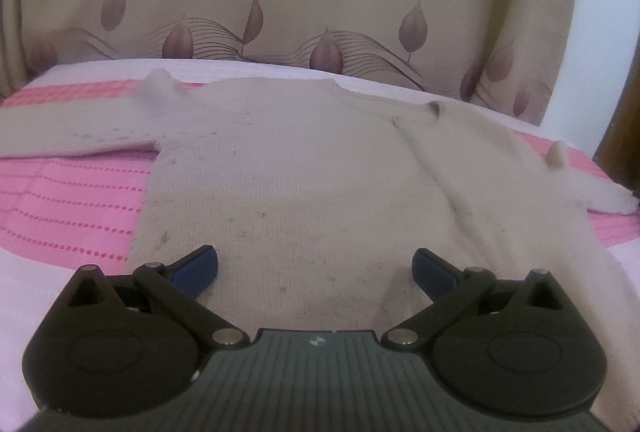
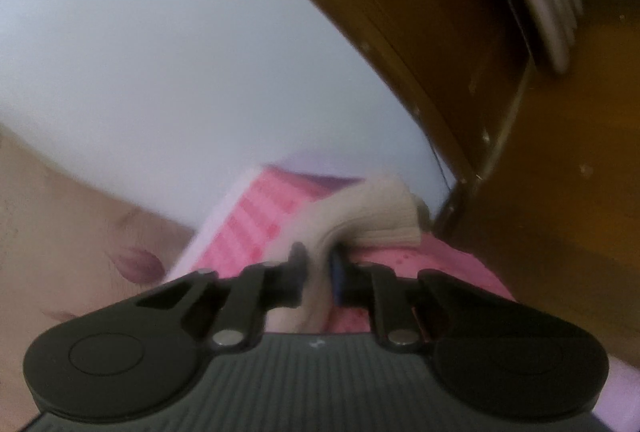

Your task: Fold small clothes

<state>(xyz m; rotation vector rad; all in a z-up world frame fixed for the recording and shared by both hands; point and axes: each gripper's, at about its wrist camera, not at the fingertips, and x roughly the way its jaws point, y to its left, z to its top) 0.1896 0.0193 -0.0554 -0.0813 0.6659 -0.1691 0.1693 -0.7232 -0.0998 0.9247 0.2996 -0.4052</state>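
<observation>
Cream knit sweater (image 1: 304,167) is lying flat on the pink bedspread (image 1: 68,207), sleeves spread, in the left wrist view; the left tool (image 1: 315,270) is hovering over its hem with fingers wide apart. From the right wrist, the right tool (image 2: 318,272) is pinching a sleeve cuff (image 2: 376,220), beside a wooden frame (image 2: 500,111).

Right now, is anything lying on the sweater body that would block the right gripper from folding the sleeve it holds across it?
Nothing visible does. The right gripper is shut on the sleeve cuff. The sweater lies flat on the pink bedspread, its front bare. The left gripper hovers open over the hem, possibly in the fold's path.
</observation>
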